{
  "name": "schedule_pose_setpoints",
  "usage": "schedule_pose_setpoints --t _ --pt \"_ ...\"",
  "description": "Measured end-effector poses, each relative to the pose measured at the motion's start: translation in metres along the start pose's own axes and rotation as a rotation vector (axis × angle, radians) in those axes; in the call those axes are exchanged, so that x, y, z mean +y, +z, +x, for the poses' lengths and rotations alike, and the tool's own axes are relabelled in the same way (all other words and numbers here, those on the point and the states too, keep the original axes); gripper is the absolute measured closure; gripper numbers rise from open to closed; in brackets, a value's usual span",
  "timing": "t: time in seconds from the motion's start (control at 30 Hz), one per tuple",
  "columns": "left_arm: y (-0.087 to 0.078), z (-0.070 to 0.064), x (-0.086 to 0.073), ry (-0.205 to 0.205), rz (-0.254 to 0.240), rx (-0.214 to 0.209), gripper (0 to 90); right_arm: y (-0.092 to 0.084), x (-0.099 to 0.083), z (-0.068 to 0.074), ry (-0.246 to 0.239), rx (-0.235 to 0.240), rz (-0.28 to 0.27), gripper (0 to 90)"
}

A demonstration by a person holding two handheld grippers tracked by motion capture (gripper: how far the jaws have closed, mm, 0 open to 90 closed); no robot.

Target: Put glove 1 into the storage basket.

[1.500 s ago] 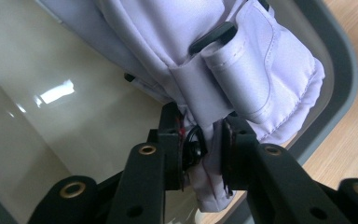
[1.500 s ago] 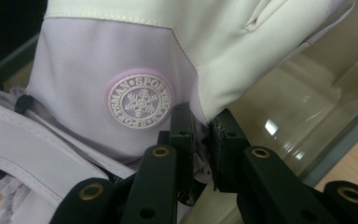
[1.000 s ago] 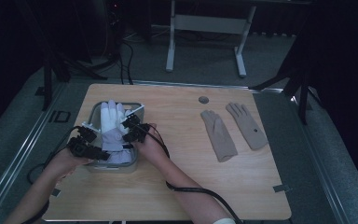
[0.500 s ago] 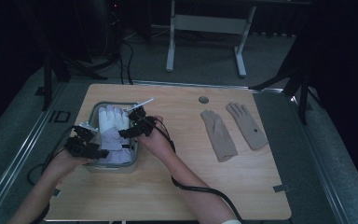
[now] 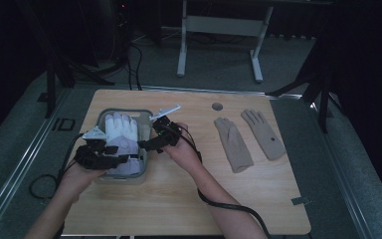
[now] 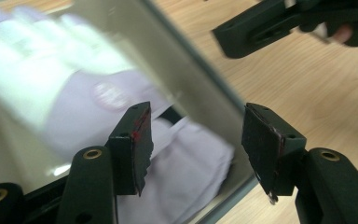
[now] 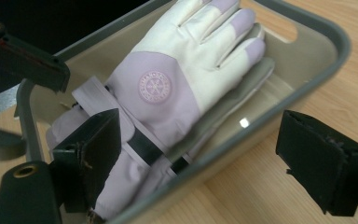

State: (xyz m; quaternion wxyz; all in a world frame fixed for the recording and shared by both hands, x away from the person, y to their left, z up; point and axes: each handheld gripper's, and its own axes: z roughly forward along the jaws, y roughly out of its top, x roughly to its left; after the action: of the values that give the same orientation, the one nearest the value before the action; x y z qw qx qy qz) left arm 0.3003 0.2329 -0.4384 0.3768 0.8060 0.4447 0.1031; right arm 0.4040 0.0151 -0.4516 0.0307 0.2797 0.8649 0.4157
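A white and lilac ski glove [image 7: 168, 93] with a round emblem lies in a grey bin [image 5: 144, 130], on top of another glove like it. My right gripper [image 7: 209, 163] is open wide across the bin's right wall, one jaw over the glove's cuff and the other over the table. My left gripper [image 6: 198, 149] is open at the bin's near end, above the lilac cuff [image 6: 186, 163] and straddling the bin's rim. In the high view the left gripper [image 5: 104, 152] and the right gripper [image 5: 154, 139] face each other over the bin. Neither holds anything.
Two beige knit gloves lie flat on the wooden table [image 5: 189, 199], one [image 5: 234, 144] right of centre and one [image 5: 263, 132] beyond it. A round hole [image 5: 217, 106] sits near the far edge. Cables trail off the table's near side.
The right gripper has drifted slightly right and nearer, onto the bin's right wall. The left gripper has edged right along the bin's near end. The gloves have not moved.
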Motion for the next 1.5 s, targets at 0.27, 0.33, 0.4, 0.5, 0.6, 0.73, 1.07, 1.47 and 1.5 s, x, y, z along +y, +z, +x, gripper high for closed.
schedule_pose_setpoints --t 0.27,0.33,0.4,0.5,0.6,0.73,1.07,1.47,1.5 --pt "0.021 -0.036 0.006 0.035 -0.069 -0.061 43.9 -0.031 -0.014 -0.014 -0.011 -0.041 -0.030 13.8" --pt "0.023 -0.039 0.006 0.039 -0.073 -0.063 43.9 -0.035 -0.017 -0.016 -0.011 -0.040 -0.033 13.8" --pt "0.029 -0.052 0.005 0.060 -0.101 -0.081 43.9 -0.047 -0.027 -0.022 -0.004 -0.045 -0.043 13.8" --pt "0.034 -0.060 0.004 0.073 -0.115 -0.091 43.8 -0.057 -0.037 -0.027 0.003 -0.032 -0.046 13.6" --pt "0.042 -0.074 0.002 0.103 -0.143 -0.115 43.8 -0.068 -0.046 -0.033 0.002 -0.034 -0.055 13.6" --pt "0.053 -0.087 0.000 0.125 -0.163 -0.150 41.9 -0.080 -0.057 -0.042 0.018 -0.040 -0.064 13.6" --pt "0.080 -0.103 -0.007 0.144 -0.168 -0.212 19.9 -0.105 -0.086 -0.059 0.027 -0.086 -0.068 12.4" --pt "0.106 -0.122 -0.028 0.218 -0.234 -0.224 14.5 -0.124 -0.130 -0.079 0.020 -0.124 -0.072 15.1" --pt "0.109 -0.123 -0.030 0.227 -0.231 -0.220 14.5 -0.126 -0.134 -0.082 0.018 -0.127 -0.073 16.4"
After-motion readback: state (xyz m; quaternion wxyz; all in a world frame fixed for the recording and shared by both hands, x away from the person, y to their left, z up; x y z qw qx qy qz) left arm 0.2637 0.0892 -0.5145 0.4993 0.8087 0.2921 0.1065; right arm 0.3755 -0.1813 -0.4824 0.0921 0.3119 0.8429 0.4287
